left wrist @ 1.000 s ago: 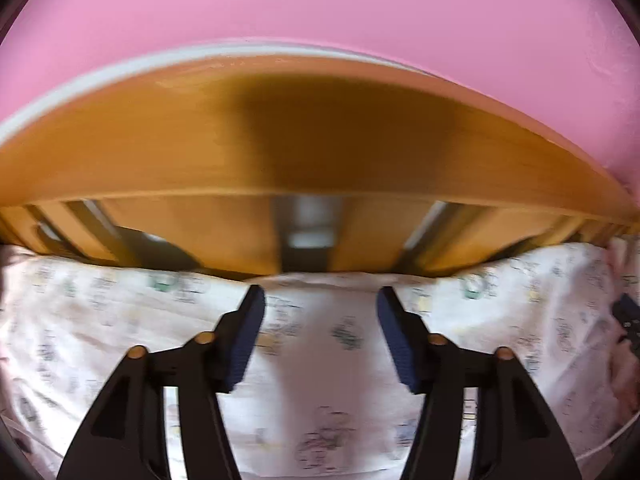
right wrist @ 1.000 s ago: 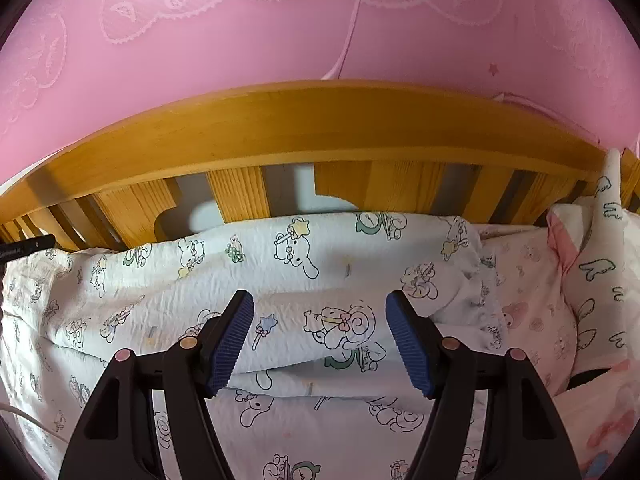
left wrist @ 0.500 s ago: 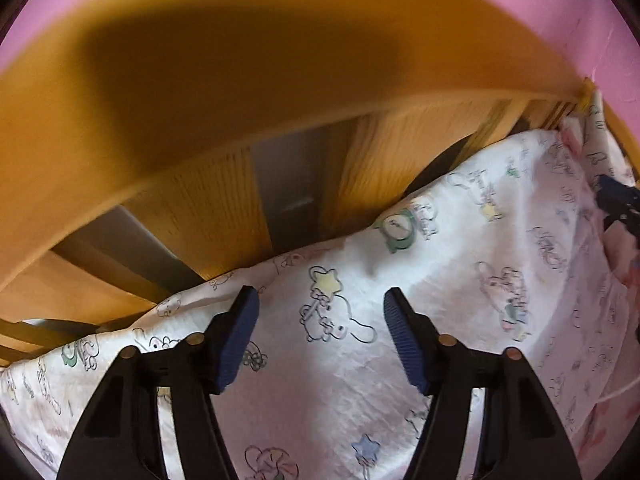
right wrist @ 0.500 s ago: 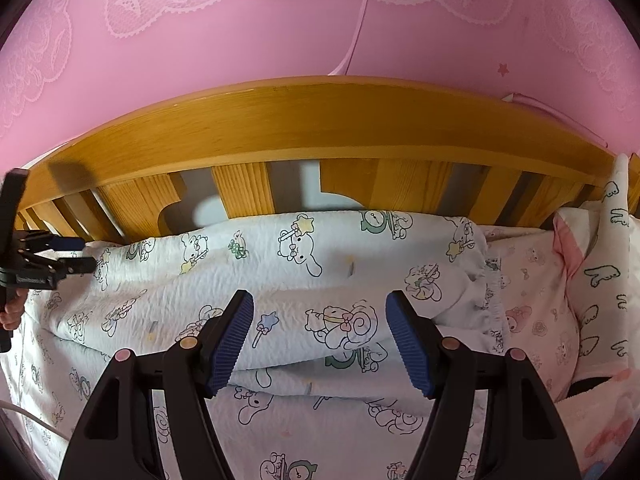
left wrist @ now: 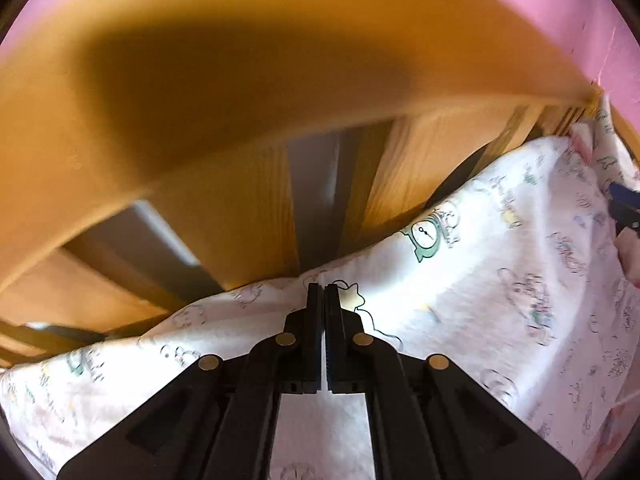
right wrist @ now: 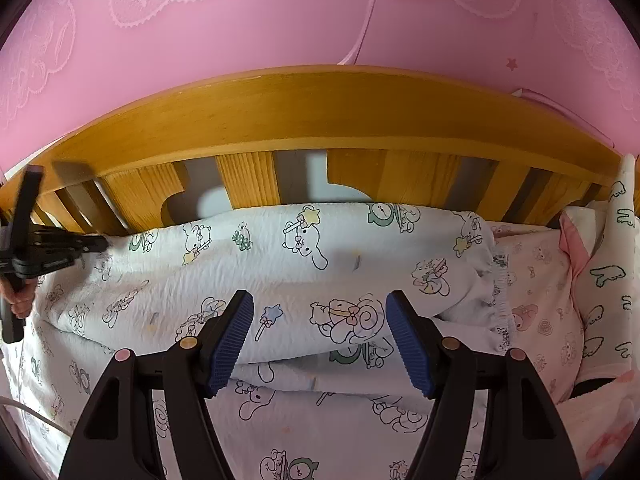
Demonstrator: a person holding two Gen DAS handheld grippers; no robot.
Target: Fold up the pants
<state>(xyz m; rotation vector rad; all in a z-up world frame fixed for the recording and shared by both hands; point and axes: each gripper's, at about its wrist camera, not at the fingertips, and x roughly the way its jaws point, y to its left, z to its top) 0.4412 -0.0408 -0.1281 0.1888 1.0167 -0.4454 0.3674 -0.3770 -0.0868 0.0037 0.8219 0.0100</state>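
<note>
lying on a bed, white cartoon-printed pants [right wrist: 304, 256] bunched lengthwise along a wooden slatted rail [right wrist: 320, 120], just ahead of both pairs of fingers. beyond the rail, a pink wall [right wrist: 280, 20] with white lace trim. left gripper [left wrist: 323, 300] with fingers pressed together on the pants' far edge close to the rail, fabric pinched at the tips. right gripper [right wrist: 320, 336] with blue-padded fingers wide apart, hovering above the folded middle of the pants, nothing between the pads. to the right of the right fingers, pale pink printed bedding [right wrist: 536, 300].
</note>
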